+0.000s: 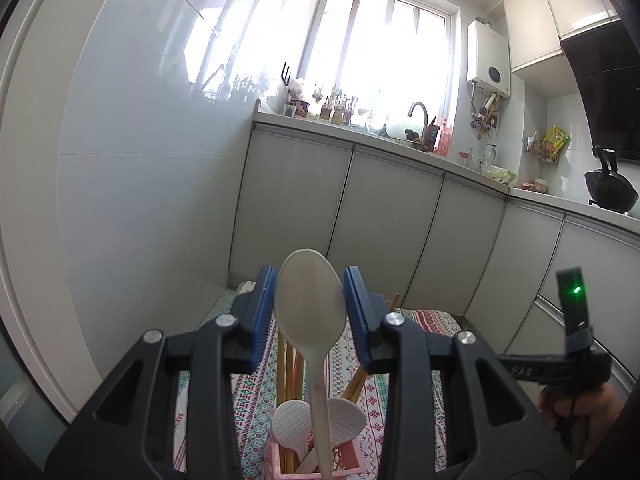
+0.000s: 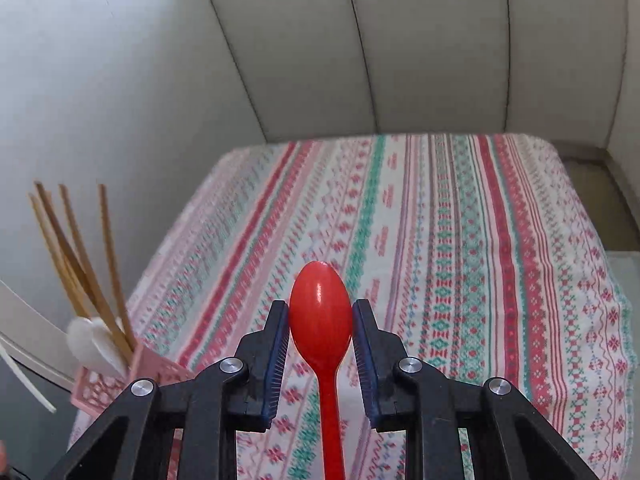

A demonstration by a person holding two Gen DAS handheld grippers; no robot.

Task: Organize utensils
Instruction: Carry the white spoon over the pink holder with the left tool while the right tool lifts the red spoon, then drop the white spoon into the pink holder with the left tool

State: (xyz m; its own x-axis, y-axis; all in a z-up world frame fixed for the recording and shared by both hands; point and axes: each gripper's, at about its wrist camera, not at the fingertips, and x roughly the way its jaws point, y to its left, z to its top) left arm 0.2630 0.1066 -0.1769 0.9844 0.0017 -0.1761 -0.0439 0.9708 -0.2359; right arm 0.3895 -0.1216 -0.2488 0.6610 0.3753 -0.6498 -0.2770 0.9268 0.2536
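My left gripper (image 1: 311, 288) is shut on the bowl of a beige plastic spoon (image 1: 310, 300). The spoon's handle hangs down into a pink slotted utensil basket (image 1: 352, 465) right below, which holds wooden chopsticks (image 1: 289, 360) and two white rice paddles (image 1: 292, 424). My right gripper (image 2: 320, 320) is shut on the bowl of a red plastic spoon (image 2: 320, 312) and holds it above the patterned tablecloth (image 2: 460, 260). The same basket (image 2: 100, 388) with its chopsticks (image 2: 80, 256) stands at the lower left in the right wrist view.
The table has a striped red, green and white cloth. Grey kitchen cabinets (image 1: 384, 208) with a sink tap (image 1: 418, 114) stand beyond it, and a white wall is to the left. The right gripper's body with a green light (image 1: 572, 308) is at the right.
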